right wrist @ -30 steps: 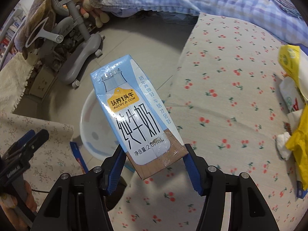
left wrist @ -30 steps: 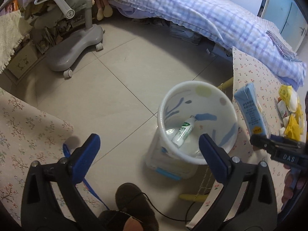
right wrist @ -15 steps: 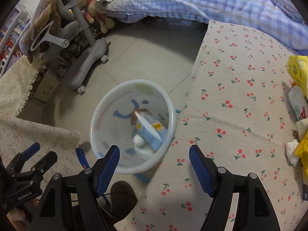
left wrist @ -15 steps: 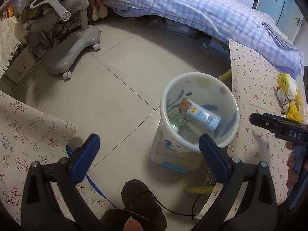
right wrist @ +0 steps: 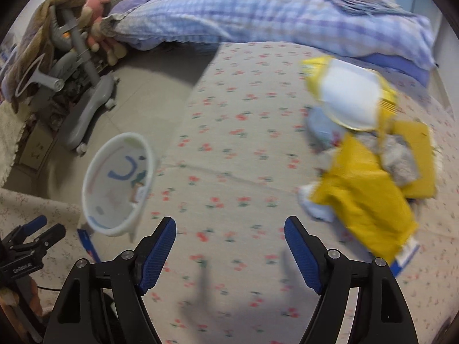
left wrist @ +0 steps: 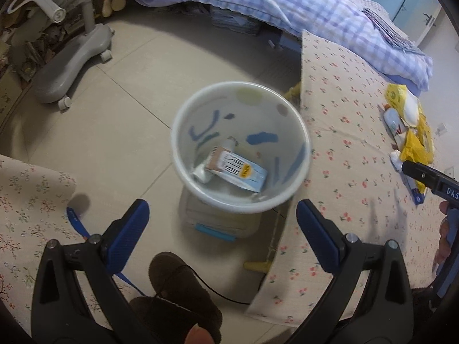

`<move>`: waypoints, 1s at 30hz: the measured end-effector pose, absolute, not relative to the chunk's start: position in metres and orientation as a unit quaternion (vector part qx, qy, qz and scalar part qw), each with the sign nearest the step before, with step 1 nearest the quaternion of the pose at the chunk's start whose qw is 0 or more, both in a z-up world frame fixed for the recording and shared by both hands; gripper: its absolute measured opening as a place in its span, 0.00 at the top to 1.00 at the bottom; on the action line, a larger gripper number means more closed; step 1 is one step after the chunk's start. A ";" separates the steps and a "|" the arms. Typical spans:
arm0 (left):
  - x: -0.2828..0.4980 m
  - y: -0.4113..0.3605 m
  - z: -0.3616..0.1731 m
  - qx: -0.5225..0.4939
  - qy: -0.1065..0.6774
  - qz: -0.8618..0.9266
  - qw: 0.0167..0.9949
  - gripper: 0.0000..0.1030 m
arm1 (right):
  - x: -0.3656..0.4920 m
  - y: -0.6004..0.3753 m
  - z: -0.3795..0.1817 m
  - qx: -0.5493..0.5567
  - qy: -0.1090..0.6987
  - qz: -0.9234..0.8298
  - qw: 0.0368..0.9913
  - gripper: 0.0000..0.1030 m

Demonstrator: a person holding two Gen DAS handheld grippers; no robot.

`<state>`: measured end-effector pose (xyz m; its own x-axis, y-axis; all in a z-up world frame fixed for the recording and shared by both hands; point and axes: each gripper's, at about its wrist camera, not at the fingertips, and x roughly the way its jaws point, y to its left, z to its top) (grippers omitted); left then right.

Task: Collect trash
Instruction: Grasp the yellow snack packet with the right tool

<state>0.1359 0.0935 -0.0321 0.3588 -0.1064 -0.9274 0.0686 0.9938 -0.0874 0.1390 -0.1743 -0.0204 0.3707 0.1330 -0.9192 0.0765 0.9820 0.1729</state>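
A white bin point(left wrist: 241, 146) with blue marks stands on the floor beside the table with the cherry-print cloth point(left wrist: 352, 154). Inside it lie a blue milk carton point(left wrist: 238, 170) and a small white bottle point(left wrist: 202, 172). My left gripper point(left wrist: 222, 226) hangs open above the bin's near side, empty. My right gripper point(right wrist: 231, 246) is over the cloth point(right wrist: 238, 149), its jaws opening with nothing between them. To its right lies a trash pile point(right wrist: 364, 149): yellow wrappers, a white round lid, crumpled paper. The bin point(right wrist: 114, 189) shows at the left there.
A bed with a checked blue quilt point(left wrist: 258, 3) runs along the back. A grey chair base on castors point(left wrist: 74, 54) stands at the left. A brown slipper point(left wrist: 183, 289) with a black cable is near the bin. Another floral cloth point(left wrist: 25, 200) lies at the left.
The right gripper let the milk carton fall into the bin, opened wider, and swung right over the table toward the trash pile. The left gripper shifted closer over the bin.
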 end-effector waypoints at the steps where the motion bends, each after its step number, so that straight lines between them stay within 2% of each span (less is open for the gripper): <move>1: 0.136 0.089 -0.032 -0.017 0.566 -0.058 0.822 0.01 | 0.137 -0.186 -0.020 0.088 0.560 0.002 0.824 0.22; 10: 0.138 0.046 -0.028 -0.003 0.570 -0.094 0.816 0.01 | 0.131 -0.246 -0.034 -0.014 0.565 -0.104 0.819 0.22; 20: 0.137 0.015 -0.028 0.005 0.575 -0.106 0.811 0.01 | 0.137 -0.239 -0.060 -0.079 0.585 -0.109 0.800 0.22; 21: 0.137 0.012 -0.028 0.005 0.575 -0.107 0.811 0.01 | 0.136 -0.232 -0.060 -0.092 0.585 -0.108 0.799 0.24; 22: 0.136 0.009 -0.028 0.005 0.575 -0.109 0.811 0.01 | 0.135 -0.229 -0.061 -0.100 0.584 -0.105 0.798 0.32; 25: 0.134 -0.001 -0.028 0.009 0.576 -0.115 0.810 0.01 | 0.132 -0.230 -0.056 -0.086 0.584 -0.096 0.801 0.46; 28: 0.133 -0.012 -0.028 0.014 0.576 -0.122 0.809 0.01 | 0.126 -0.236 -0.045 -0.054 0.580 -0.082 0.809 0.54; 30: 0.132 -0.020 -0.028 0.019 0.576 -0.127 0.808 0.01 | 0.119 -0.241 -0.035 -0.031 0.574 -0.076 0.815 0.55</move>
